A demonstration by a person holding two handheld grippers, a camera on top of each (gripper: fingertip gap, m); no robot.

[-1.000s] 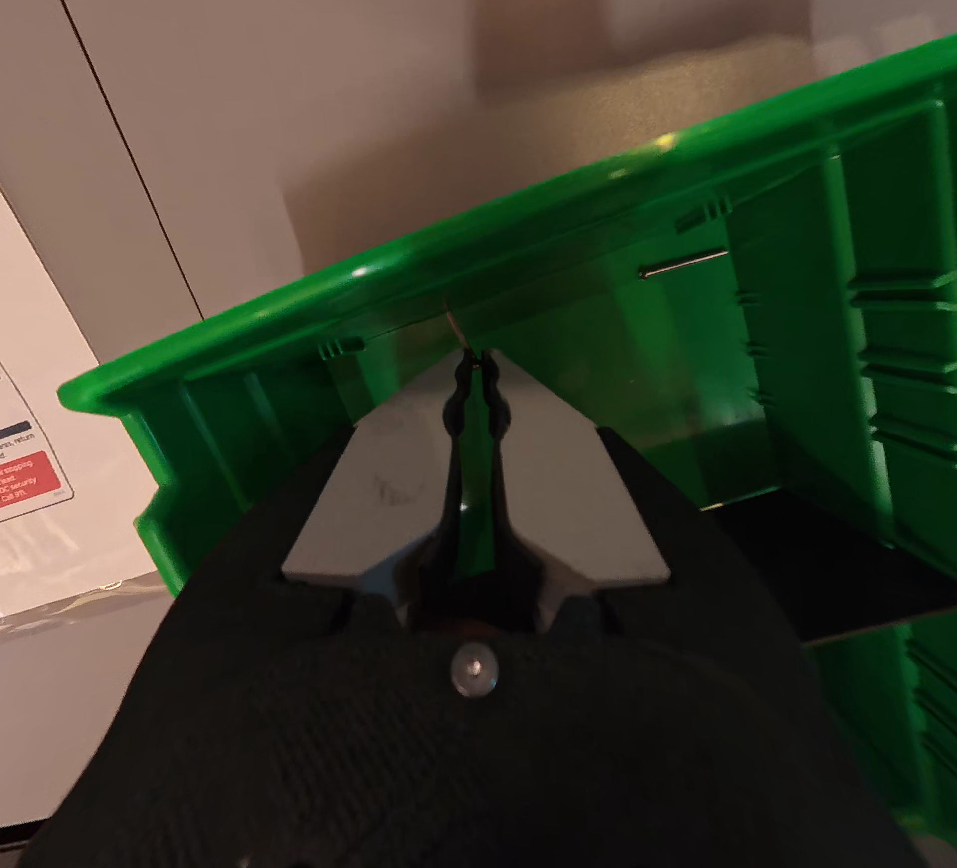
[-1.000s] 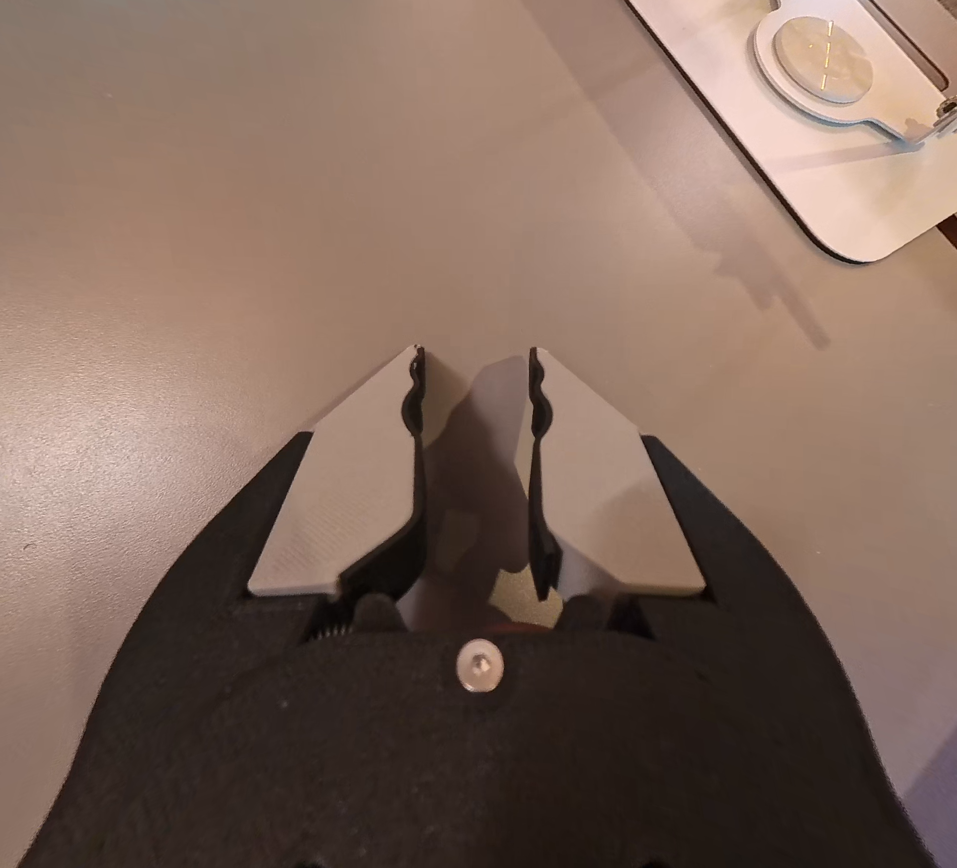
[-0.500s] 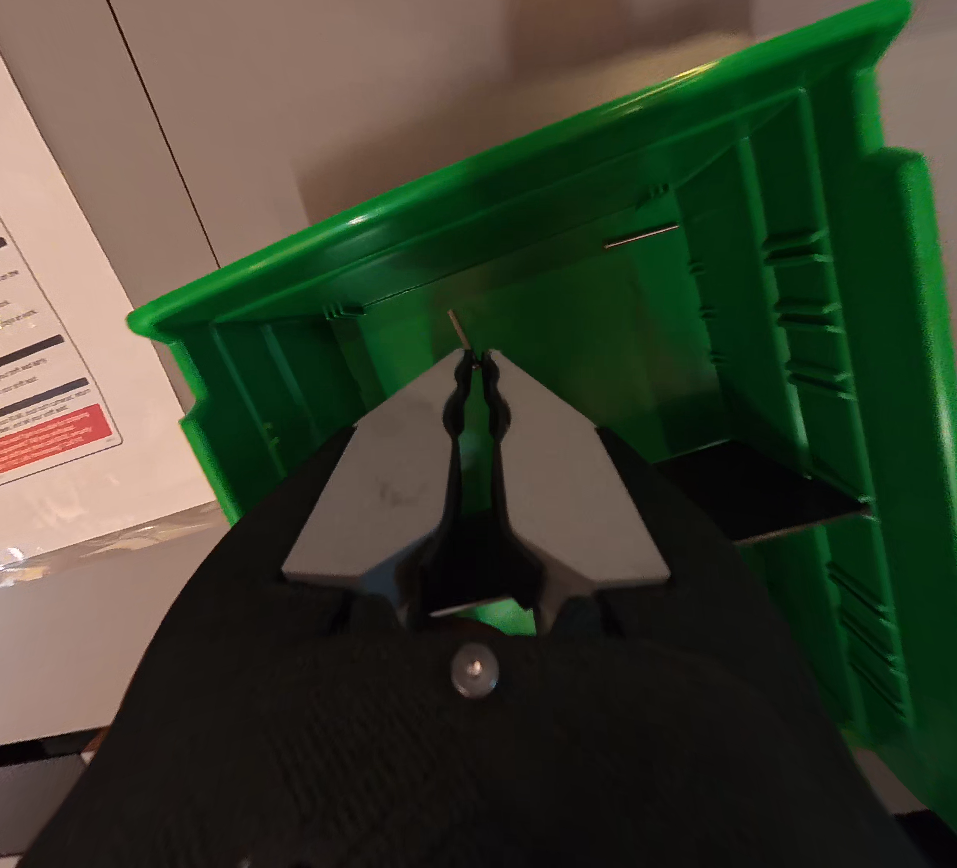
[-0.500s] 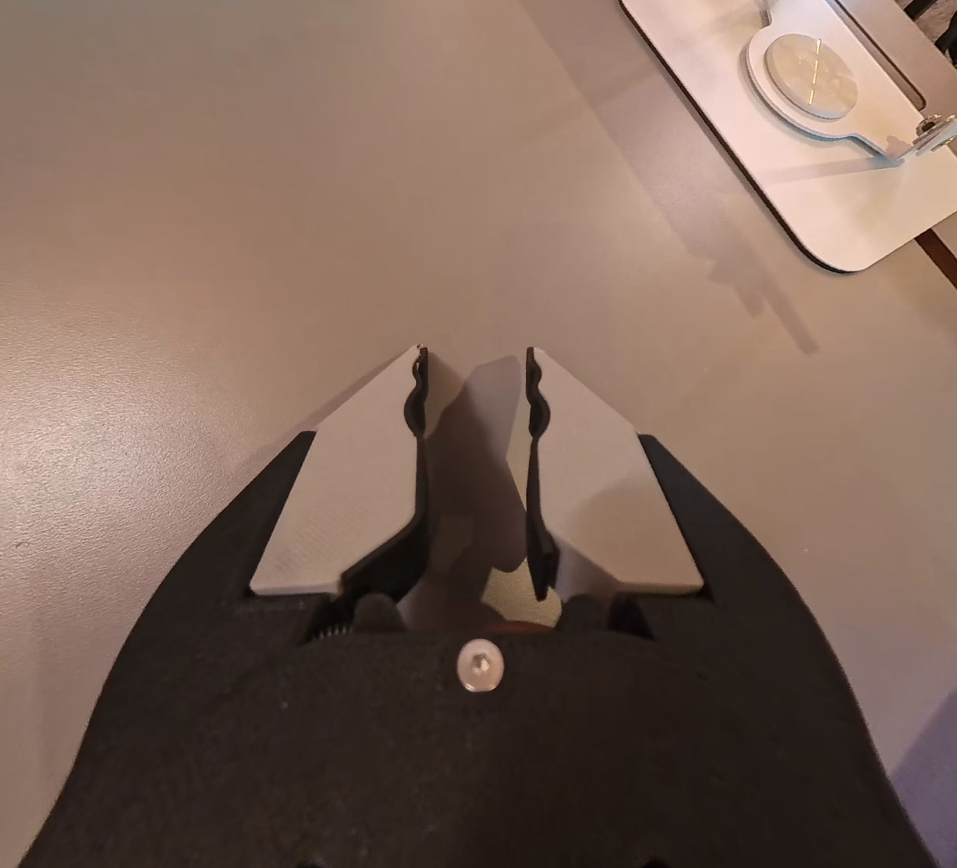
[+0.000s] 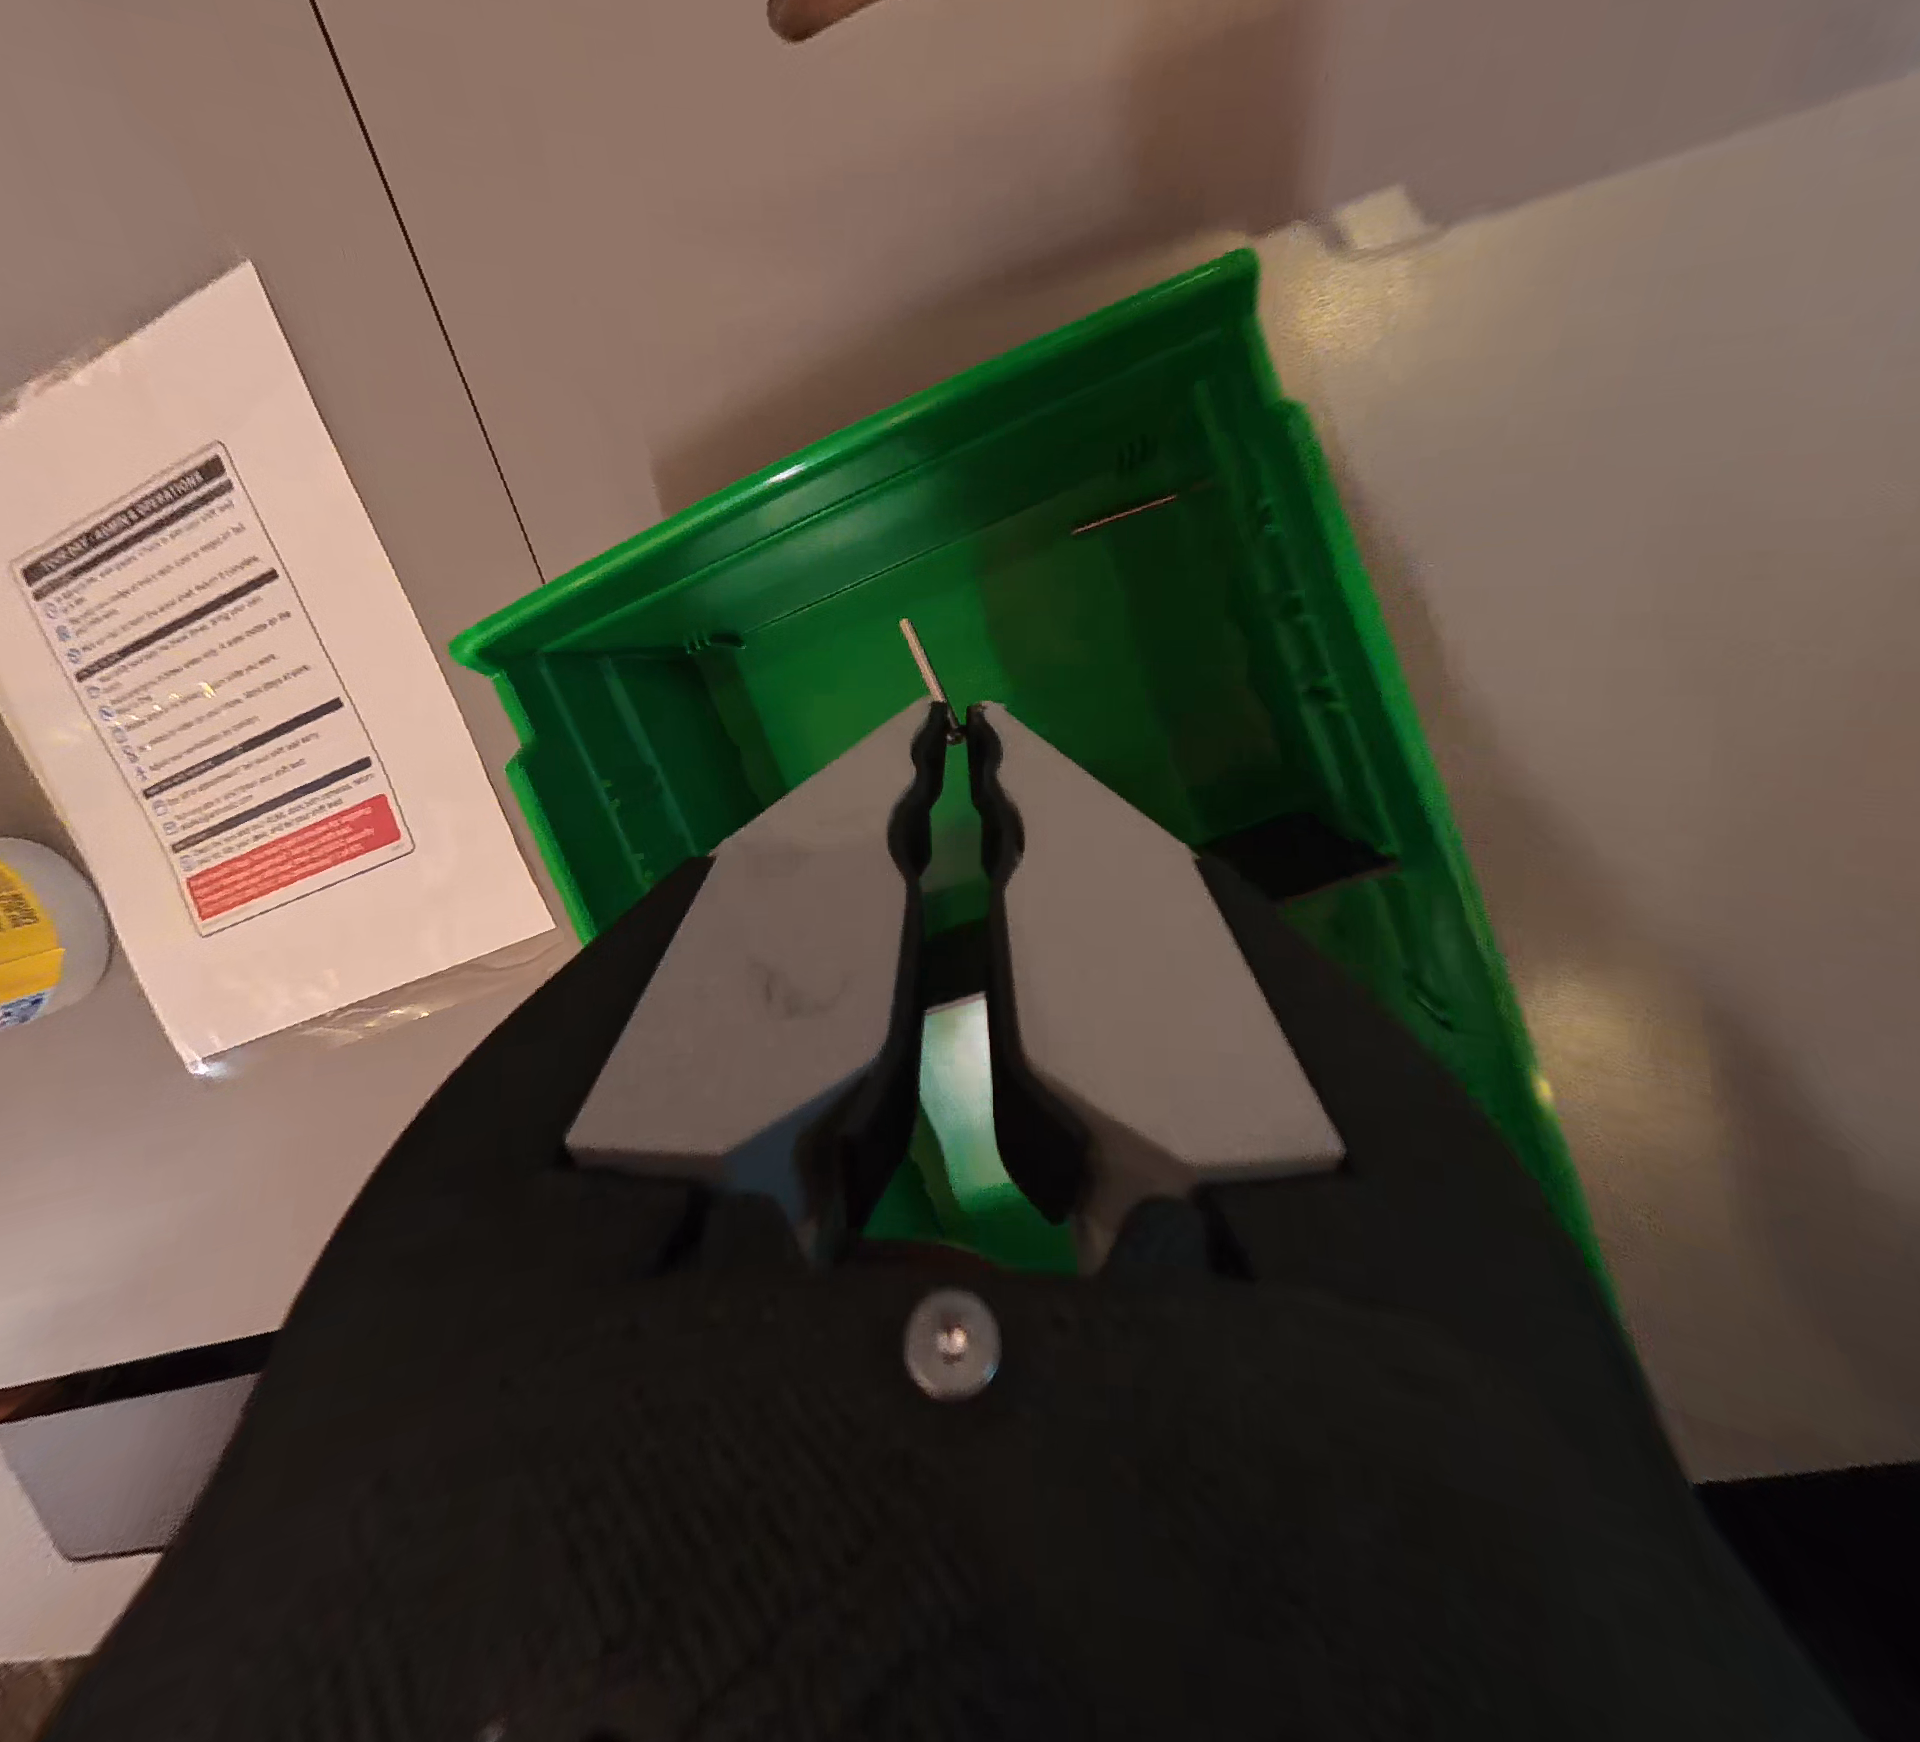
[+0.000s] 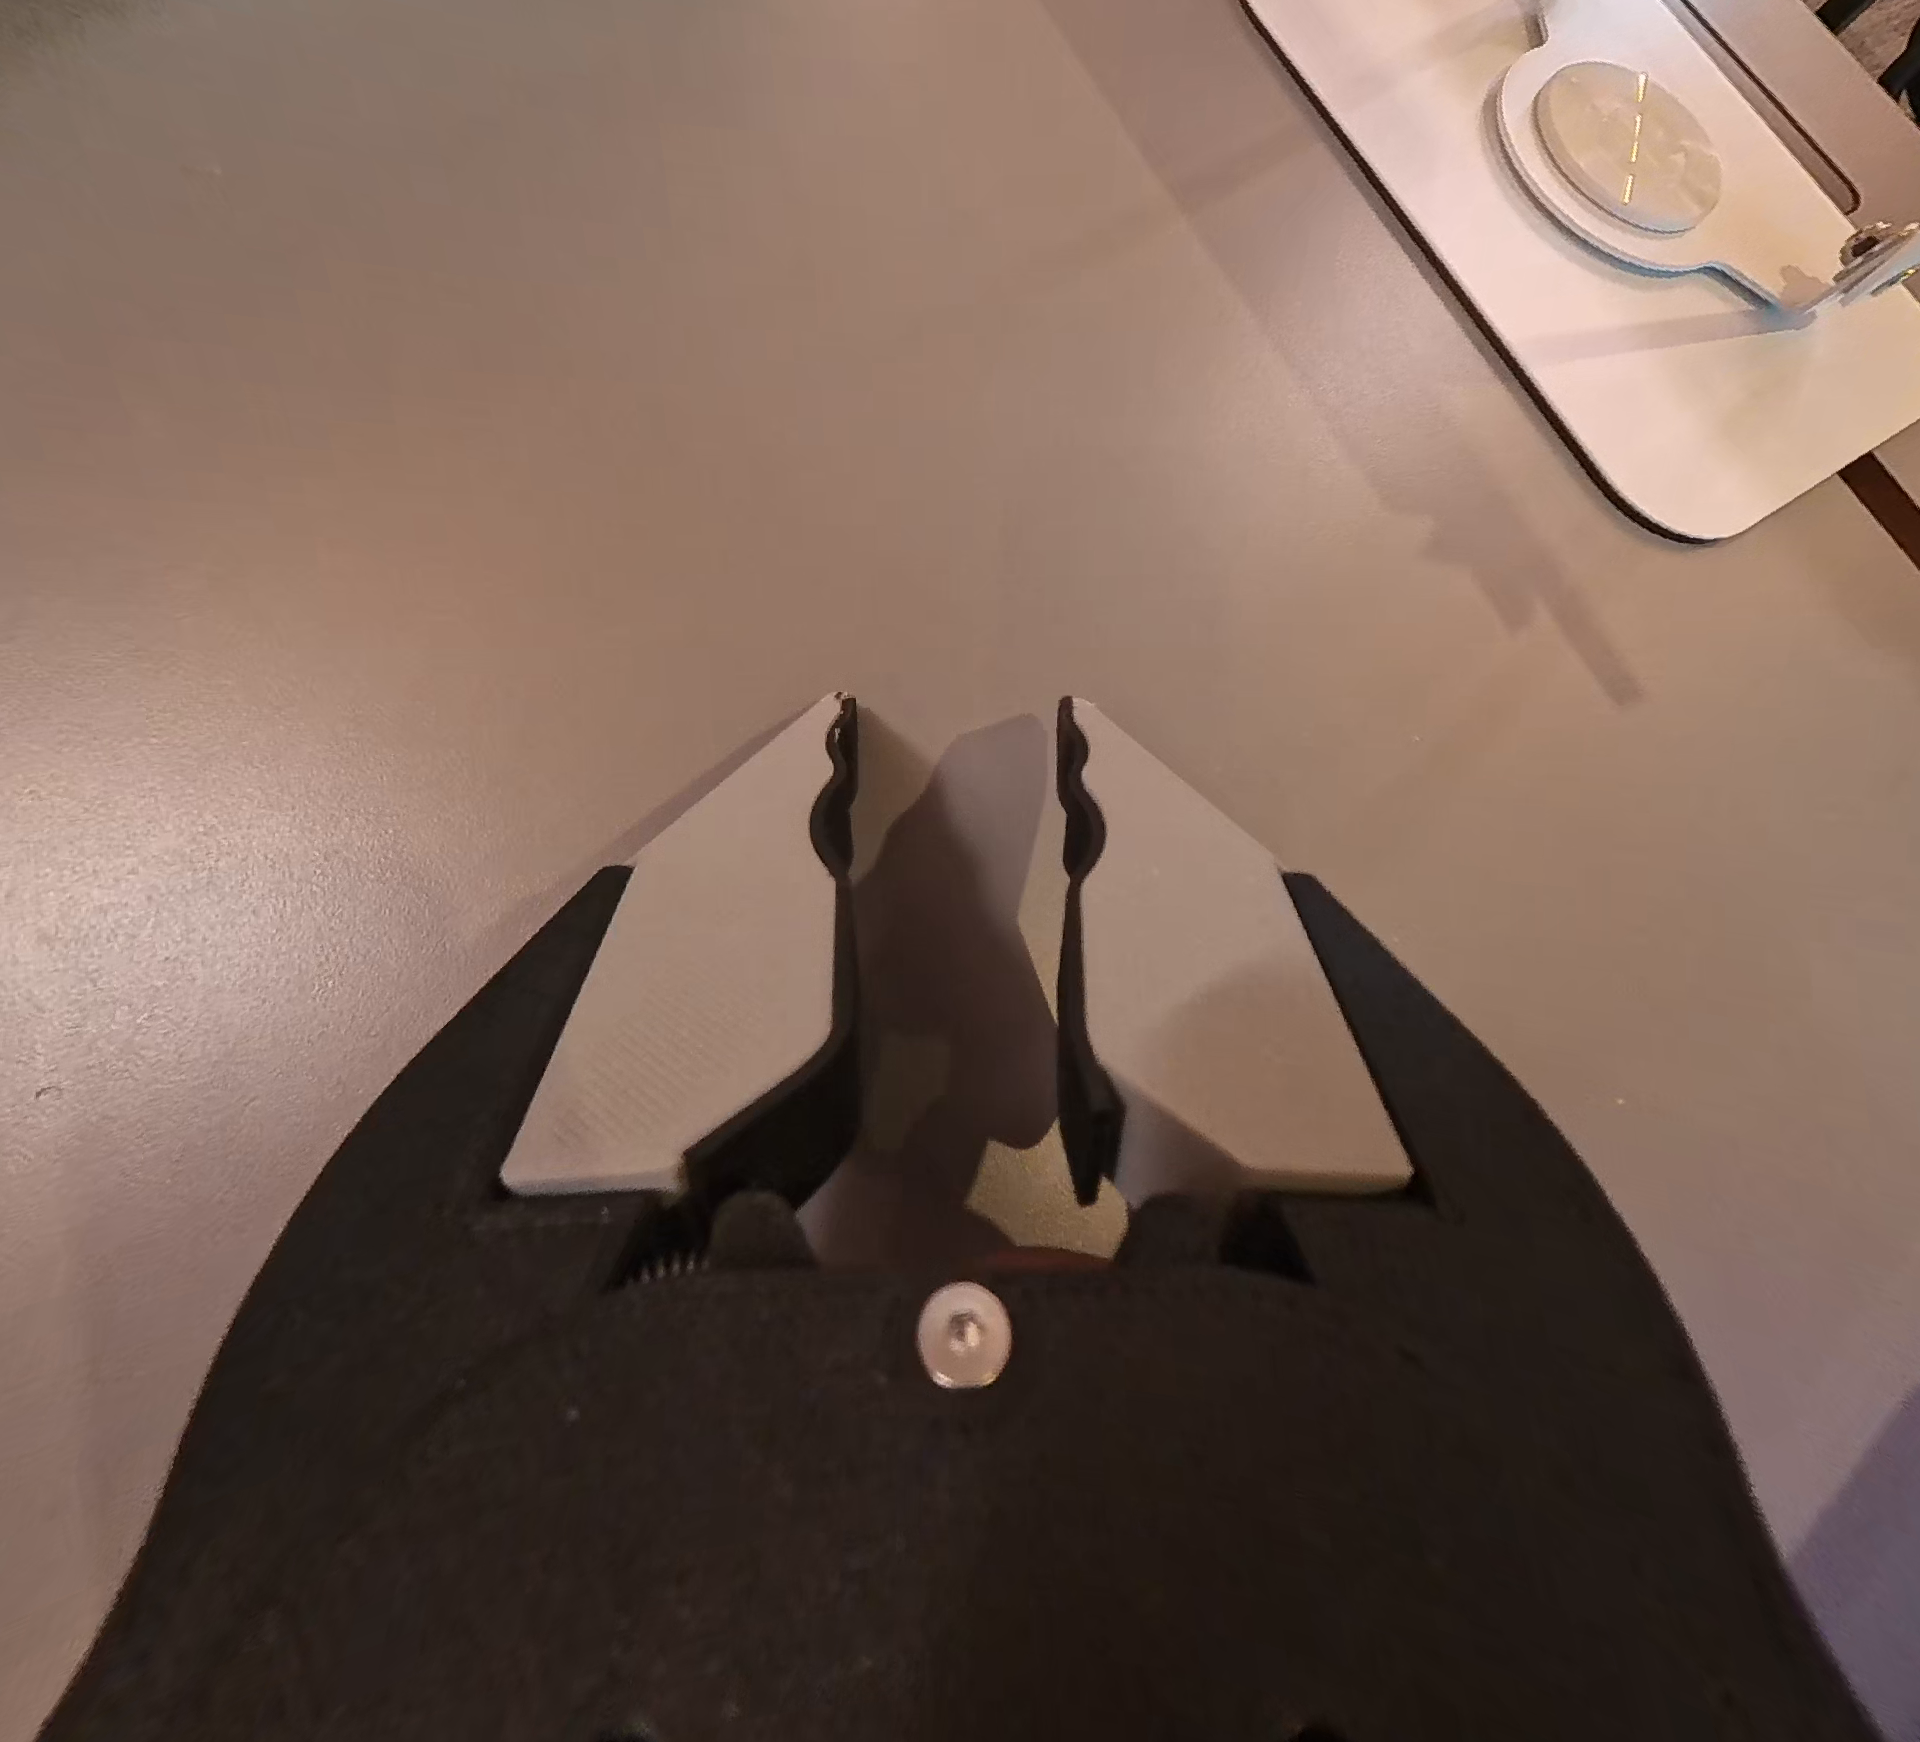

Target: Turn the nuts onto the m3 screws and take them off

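Screw (image 5: pixel 921 659) pinched by left gripper (image 5: pixel 958 713) tips, frame centre, over green bin (image 5: pixel 1340 653).
Slip risk (tiny tip hold); right gripper (image 6: pixel 954 705) held wide, empty.

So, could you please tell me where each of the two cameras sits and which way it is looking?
Left wrist view: sits on the left tool, looking along its fingers at a green bin; the tool pinches a thin screw.
Right wrist view: sits on the right tool, looking down at a bare grey table with a white stand base far right; its fingers are apart and hold nothing.
Shared: only the grey table.
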